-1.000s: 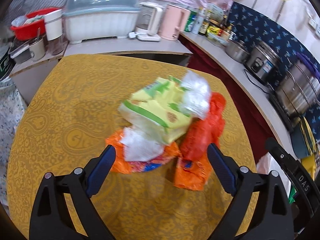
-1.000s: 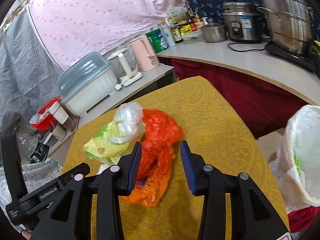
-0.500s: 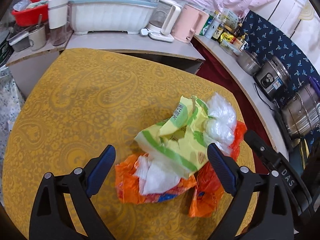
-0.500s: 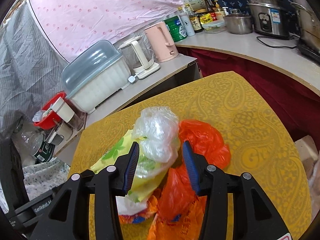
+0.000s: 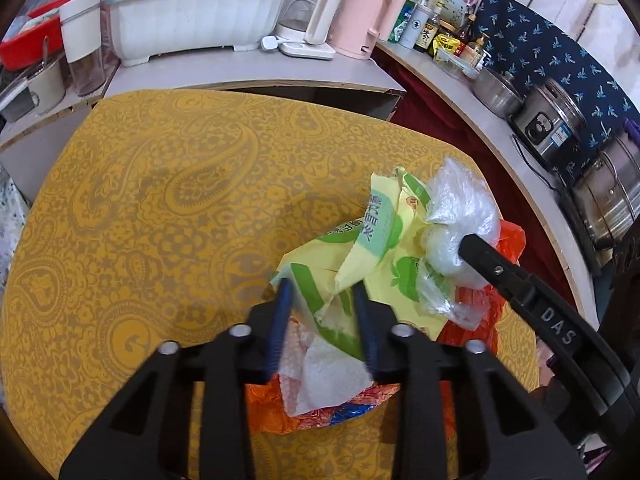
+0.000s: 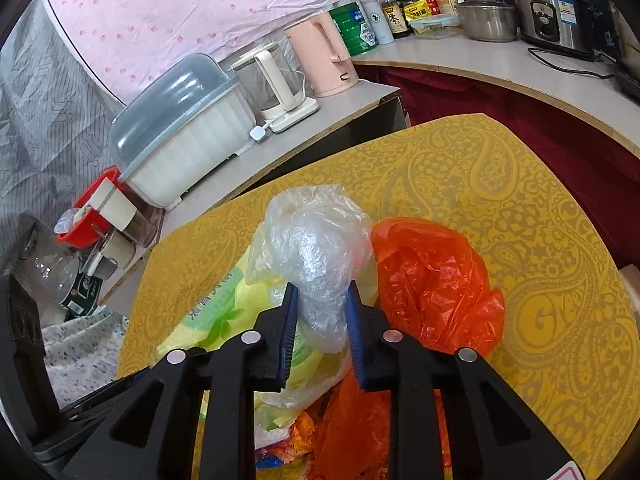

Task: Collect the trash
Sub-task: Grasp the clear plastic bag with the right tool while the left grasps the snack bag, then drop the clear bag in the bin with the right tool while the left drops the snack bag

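Left claw [image 5: 322, 318] closing w/ yellow wrapper [image 5: 360, 256] pinched between pads; right claw [image 6: 322, 330] closing on clear bag [image 6: 320, 252]. Orange bag [image 6: 436, 284] beside, all on yellow bench [image 5: 160, 200]; kettle [image 6: 324, 54] behind.

- The orange wrapper [image 5: 276, 408] lies mostly hidden under the yellow-green packet [image 5: 384, 256] and the left gripper [image 5: 322, 320].
- The bottle labels [image 6: 394, 18] are too small to read.
- The steel pot [image 5: 616, 196] is cut by the edge.

Yellow paisley tablecloth [image 5: 160, 200], grey counter [image 6: 460, 60] curving behind, pink dotted curtain [image 6: 180, 8], navy patterned wall cloth [image 5: 540, 52].
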Available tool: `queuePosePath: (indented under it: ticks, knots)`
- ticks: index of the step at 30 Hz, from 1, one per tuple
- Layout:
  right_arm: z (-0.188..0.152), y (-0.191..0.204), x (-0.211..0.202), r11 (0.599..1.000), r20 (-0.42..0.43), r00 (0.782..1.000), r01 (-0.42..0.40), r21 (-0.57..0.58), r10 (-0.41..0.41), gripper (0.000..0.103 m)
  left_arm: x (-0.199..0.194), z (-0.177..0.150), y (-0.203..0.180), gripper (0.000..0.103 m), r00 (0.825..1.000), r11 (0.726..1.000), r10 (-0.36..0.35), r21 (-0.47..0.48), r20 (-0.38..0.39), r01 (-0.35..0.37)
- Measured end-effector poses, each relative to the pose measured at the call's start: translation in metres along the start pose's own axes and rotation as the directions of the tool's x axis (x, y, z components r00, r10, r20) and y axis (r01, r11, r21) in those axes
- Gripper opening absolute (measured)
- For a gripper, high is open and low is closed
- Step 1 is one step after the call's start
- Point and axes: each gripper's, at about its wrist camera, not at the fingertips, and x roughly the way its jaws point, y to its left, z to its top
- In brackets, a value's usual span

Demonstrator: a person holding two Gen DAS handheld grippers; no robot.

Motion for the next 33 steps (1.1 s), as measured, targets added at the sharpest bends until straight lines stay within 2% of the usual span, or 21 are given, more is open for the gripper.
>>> queuePosePath:
  ticks: [3, 11, 17, 26, 33]
  knots:
    - [0.002, -0.001, -0.016, 1.0, 0.031, 0.999, -0.011, 0.007, 0.011, 0.019, -0.01, 0.0, 0.0, 0.015, 1.0, 1.0, -0.004, 0.006, 0.023, 0.004]
    - [0.011, -0.005, -0.071, 0.999, 0.129, 0.991, -0.026, 0.026, 0.022, 0.019, -0.053, -0.002, -0.013, 0.011, 0.995, 0.999, -0.029, 0.018, 0.097, 0.027]
    - [0.012, -0.021, -0.12, 0.999, 0.212, 0.977, 0.004, 0.046, -0.013, 0.019, -0.082, -0.007, -0.028, 0.011, 0.99, 0.998, -0.052, 0.04, 0.134, 0.047]
    - [-0.003, -0.062, -0.183, 0.993, 0.284, 0.956, 0.039, 0.112, -0.07, 0.019, -0.105, -0.023, -0.075, 0.006, 0.985, 0.991, -0.096, 0.11, 0.146, 0.08]
    - [-0.019, -0.105, -0.228, 0.982, 0.326, 0.937, 0.069, 0.175, -0.124, 0.019, -0.111, -0.044, -0.127, 0.006, 0.981, 0.974, -0.138, 0.2, 0.132, 0.11]
